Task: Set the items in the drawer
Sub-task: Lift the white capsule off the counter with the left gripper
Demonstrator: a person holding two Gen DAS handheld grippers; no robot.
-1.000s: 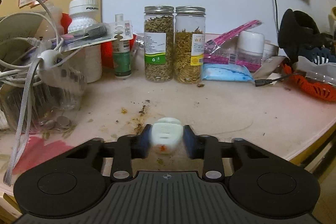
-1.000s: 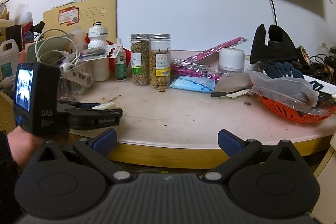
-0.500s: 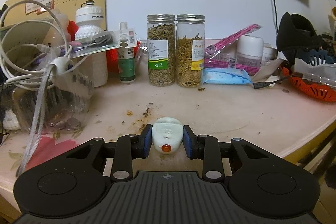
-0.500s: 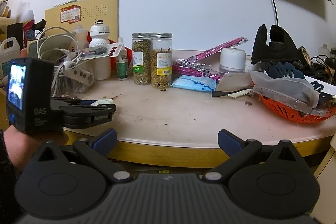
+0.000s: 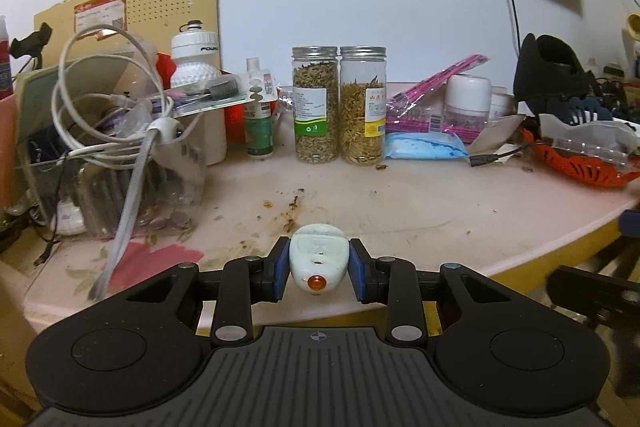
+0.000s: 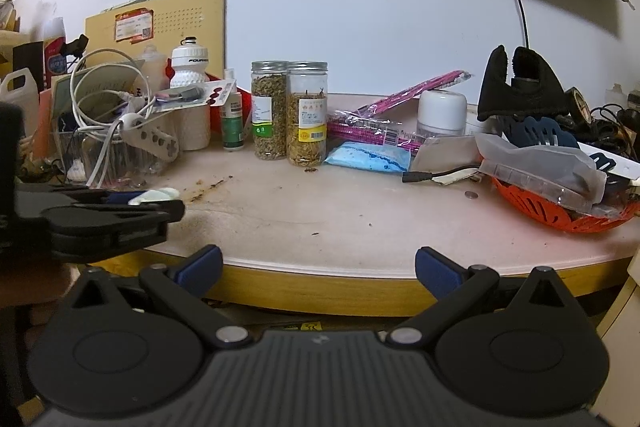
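My left gripper (image 5: 319,269) is shut on a small white device with an orange button (image 5: 318,259) and holds it just above the pink table's (image 5: 420,199) front edge. In the right wrist view the left gripper (image 6: 120,215) shows at the left with the white device's tip (image 6: 154,195) sticking out. My right gripper (image 6: 319,265) is open and empty, below and in front of the table's yellow edge (image 6: 340,287). No drawer is in view.
Two jars of dried herbs (image 5: 338,103) stand at the back middle. A clear box with white cables (image 5: 116,147) is at the left. A blue packet (image 5: 424,147), pink packets (image 5: 432,95), a white jar (image 5: 468,97) and an orange basket (image 5: 580,163) are at the right.
My left gripper has drawn back from the table toward its front edge with the white device in it. The right gripper has stayed open and nearly still.
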